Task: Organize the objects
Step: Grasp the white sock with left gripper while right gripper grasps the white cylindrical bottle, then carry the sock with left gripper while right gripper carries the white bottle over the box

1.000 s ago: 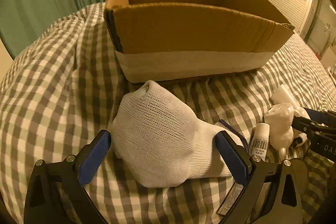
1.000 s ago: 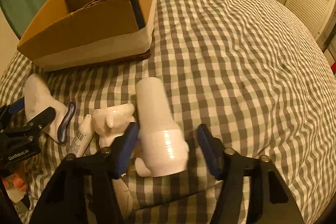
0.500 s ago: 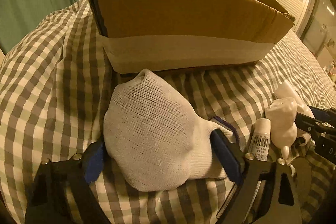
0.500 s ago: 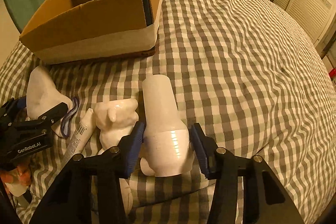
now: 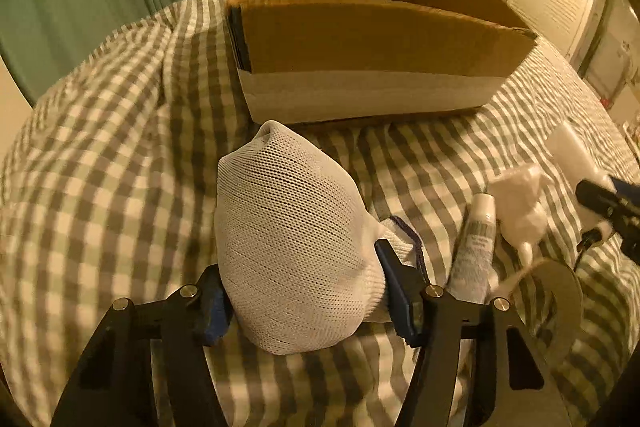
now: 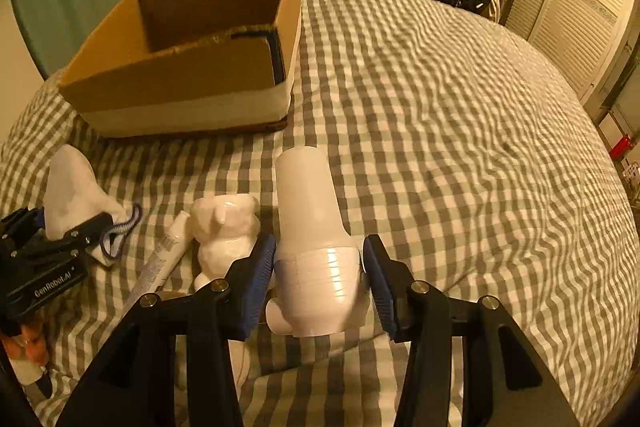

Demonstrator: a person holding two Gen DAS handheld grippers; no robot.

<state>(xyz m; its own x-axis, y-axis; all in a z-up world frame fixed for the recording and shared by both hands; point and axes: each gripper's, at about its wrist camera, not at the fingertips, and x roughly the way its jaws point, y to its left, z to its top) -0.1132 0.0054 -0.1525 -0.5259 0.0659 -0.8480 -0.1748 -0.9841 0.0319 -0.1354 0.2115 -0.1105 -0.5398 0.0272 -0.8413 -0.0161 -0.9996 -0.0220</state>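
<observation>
My left gripper [image 5: 308,291] is shut on a white mesh sock [image 5: 292,239], squeezing its lower part just above the checked bedspread. My right gripper [image 6: 318,275] is shut on a white plastic bottle [image 6: 312,235] that points away from me. An open cardboard box [image 5: 360,39] stands behind the sock; it also shows in the right wrist view [image 6: 192,55] at the far left. The left gripper [image 6: 44,263] with the sock [image 6: 72,195] appears at the left of the right wrist view.
A small white tube [image 6: 168,247] and a white bear figurine [image 6: 224,231] lie between the two grippers; both show in the left wrist view, the tube [image 5: 476,239] and figurine [image 5: 520,211]. The checked bedspread [image 6: 460,147] stretches to the right. Green curtains hang behind.
My left gripper's jaws have closed in on the sock, and the box now looks farther off. My right gripper's jaws have closed on the bottle.
</observation>
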